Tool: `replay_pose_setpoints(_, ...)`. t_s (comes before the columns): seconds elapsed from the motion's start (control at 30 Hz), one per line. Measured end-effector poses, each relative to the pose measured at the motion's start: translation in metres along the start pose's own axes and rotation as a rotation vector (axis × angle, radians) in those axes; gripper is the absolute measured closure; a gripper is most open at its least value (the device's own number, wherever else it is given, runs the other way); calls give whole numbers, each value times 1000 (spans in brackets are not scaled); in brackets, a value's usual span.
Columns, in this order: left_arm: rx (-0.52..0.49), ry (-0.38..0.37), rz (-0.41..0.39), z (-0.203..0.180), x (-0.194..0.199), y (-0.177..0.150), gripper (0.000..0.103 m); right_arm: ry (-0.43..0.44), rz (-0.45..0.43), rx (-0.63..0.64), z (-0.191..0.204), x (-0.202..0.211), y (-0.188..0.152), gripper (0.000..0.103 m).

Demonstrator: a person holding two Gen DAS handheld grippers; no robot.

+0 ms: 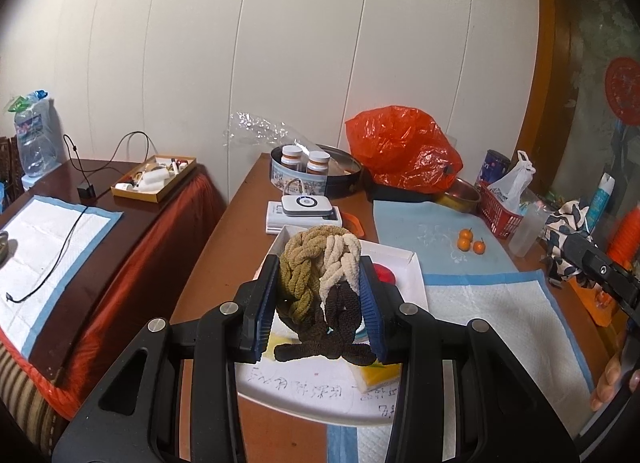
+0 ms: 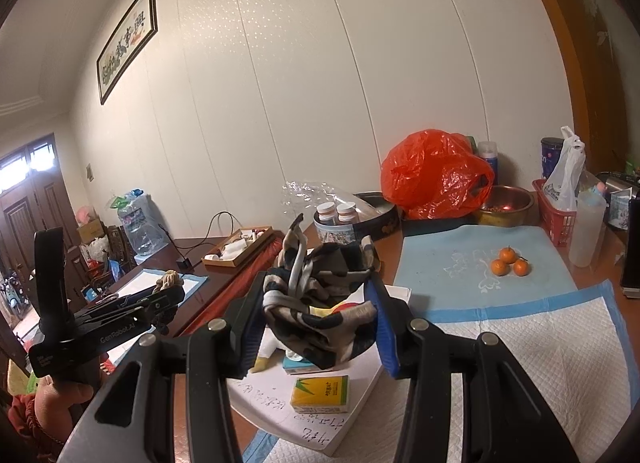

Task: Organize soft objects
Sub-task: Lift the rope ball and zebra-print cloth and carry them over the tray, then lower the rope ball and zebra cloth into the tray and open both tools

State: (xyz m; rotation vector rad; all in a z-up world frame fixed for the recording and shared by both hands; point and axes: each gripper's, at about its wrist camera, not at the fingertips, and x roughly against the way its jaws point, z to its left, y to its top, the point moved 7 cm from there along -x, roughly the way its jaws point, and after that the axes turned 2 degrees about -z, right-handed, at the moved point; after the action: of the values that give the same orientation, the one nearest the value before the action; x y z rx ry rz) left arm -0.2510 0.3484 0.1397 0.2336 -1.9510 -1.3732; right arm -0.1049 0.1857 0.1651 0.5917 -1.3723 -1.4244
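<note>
Left gripper: fingers clamped on braided chenille bundle, lifted over white tray at 12 o'clock. Right gripper: fingers clamped on patterned scarf, likewise raised, probably for sorting.

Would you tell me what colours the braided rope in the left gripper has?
Olive green, cream and dark brown sections, clearest in the left wrist view: braided rope.

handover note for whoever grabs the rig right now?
Left tool: shut on the braided rope, held above the white box.
Right tool: shut on the patterned scarf, also over the white box.
In the box: yellow tissue pack, a red item, other bits partly hidden.
Done: both soft items picked up.
Left: place both; the destination is not evident from the views.
</note>
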Motion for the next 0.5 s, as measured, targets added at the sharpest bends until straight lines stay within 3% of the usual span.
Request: replay_pose_setpoints(0.5, 39, -2, 114, 15, -77, -10, 65, 2, 136, -2, -12, -70, -24, 55)
